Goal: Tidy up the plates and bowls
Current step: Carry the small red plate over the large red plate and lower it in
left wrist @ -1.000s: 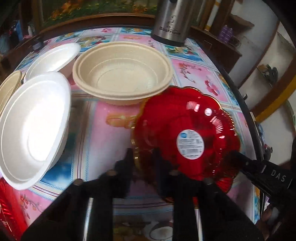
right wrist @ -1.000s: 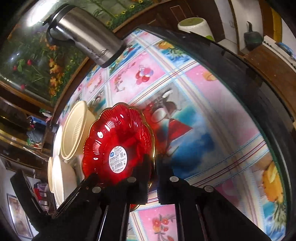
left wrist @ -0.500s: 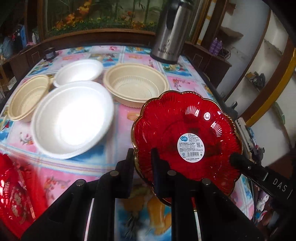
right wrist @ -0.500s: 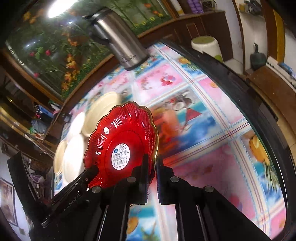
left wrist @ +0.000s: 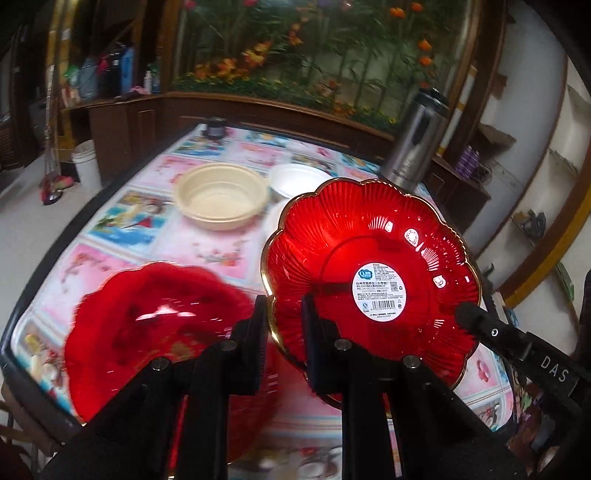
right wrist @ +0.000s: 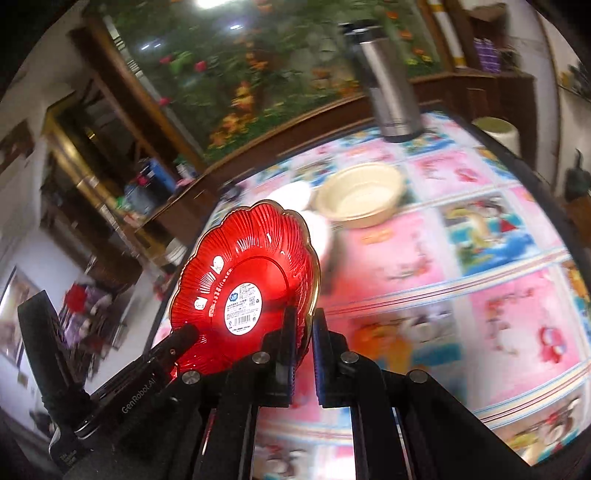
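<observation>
In the left wrist view the left gripper [left wrist: 284, 328] pinches the near rim of the scalloped red glass plate [left wrist: 373, 273] held above the table, beside a second red plate [left wrist: 147, 332] lying at left; in the right wrist view the right gripper [right wrist: 303, 332] clamps that plate's [right wrist: 247, 284] opposite rim.

You're facing a wide mural of bamboo and orange flowers [left wrist: 314, 55] above dark wood cabinets [left wrist: 122, 125]. White wall with curved wood-trimmed shelves [left wrist: 535, 177] sits on your right, and there's a pale floor with a white bucket [left wrist: 86, 164] left. Ceiling light [right wrist: 208, 3] glares overhead.
</observation>
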### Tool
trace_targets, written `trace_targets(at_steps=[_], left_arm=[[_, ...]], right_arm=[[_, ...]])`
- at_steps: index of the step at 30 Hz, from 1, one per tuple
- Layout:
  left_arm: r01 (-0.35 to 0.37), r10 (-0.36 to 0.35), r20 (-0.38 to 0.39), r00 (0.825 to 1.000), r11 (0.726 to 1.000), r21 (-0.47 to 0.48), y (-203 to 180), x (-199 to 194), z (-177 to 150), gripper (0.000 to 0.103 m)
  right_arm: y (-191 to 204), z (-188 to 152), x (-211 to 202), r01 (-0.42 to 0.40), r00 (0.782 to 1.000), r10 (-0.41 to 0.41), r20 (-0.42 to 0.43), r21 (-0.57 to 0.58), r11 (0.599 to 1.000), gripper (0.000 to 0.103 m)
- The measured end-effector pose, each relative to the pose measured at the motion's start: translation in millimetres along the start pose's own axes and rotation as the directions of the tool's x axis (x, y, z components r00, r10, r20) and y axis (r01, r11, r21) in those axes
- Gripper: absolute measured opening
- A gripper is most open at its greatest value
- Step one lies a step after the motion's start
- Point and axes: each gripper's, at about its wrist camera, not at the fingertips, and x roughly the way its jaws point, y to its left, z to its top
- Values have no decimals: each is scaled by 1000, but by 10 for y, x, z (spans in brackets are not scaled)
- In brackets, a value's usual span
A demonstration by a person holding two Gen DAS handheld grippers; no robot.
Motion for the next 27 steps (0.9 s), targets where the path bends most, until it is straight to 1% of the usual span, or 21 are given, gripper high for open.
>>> trace_targets(at_steps=[5, 8, 12, 17, 24, 27], left_arm=[[-51, 53, 53, 997, 997, -54, 347, -163, -38, 14], [-74, 80, 77, 994, 994, -79, 548, -253, -89, 14], [-99, 108, 84, 991, 989, -106, 730, -292, -132, 14], [-125, 135, 77, 988, 984, -128, 882, -282, -208, 14], [-150, 160, 66, 985, 980, -133, 984, -271, -314, 14], [-163, 171, 49, 984, 977, -136, 1047, -246, -366, 14]], right_arm=[[446, -140, 124, -58, 998, 57, -25, -71, 996, 7], [642, -220, 184, -80, 996, 76, -37, -103, 991, 7], [871, -320, 281, -108, 993, 100, -66, -142, 984, 7], [1000, -433, 393, -127, 989, 113, -97, -163, 978, 7], [1042, -535, 501, -136, 985, 115, -127, -175, 975, 8], [1064, -593, 546, -138, 984, 113, -141, -177, 975, 8]])
